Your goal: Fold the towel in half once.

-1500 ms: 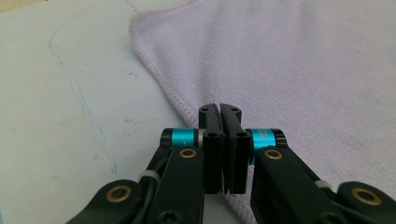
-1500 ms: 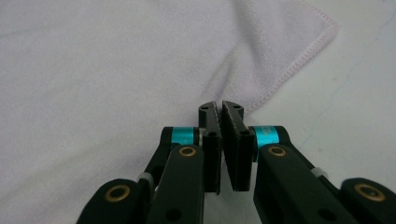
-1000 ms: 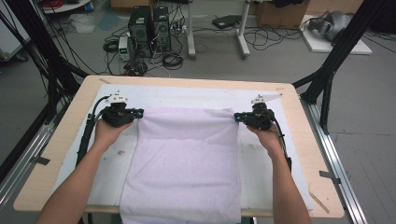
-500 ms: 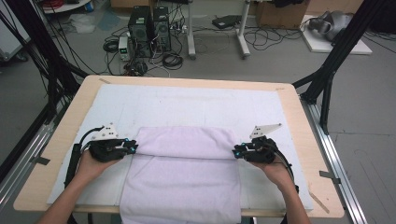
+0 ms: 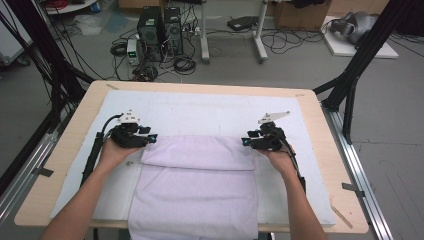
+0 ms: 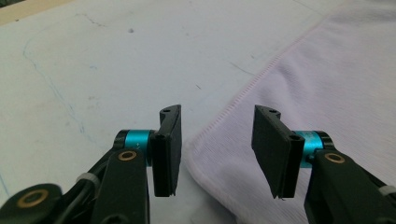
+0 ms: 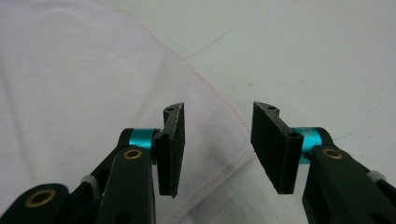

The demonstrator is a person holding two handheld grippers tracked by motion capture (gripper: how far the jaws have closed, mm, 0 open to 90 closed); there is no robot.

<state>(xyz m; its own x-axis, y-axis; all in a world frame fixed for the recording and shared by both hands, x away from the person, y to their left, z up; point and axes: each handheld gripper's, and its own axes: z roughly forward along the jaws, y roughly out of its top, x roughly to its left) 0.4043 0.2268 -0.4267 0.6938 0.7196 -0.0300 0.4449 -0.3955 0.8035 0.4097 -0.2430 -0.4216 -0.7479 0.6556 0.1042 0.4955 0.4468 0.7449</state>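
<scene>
Lilac towel lies on the desk, its far flap folded toward the person, fold running left-right between both tongs. Left tongs gape over its corner. Right tongs gape likewise, straddling the opposite hem.

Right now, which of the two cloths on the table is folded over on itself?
The lilac towel, between the left gripper and right gripper. The white sheet beneath lies flat.
</scene>
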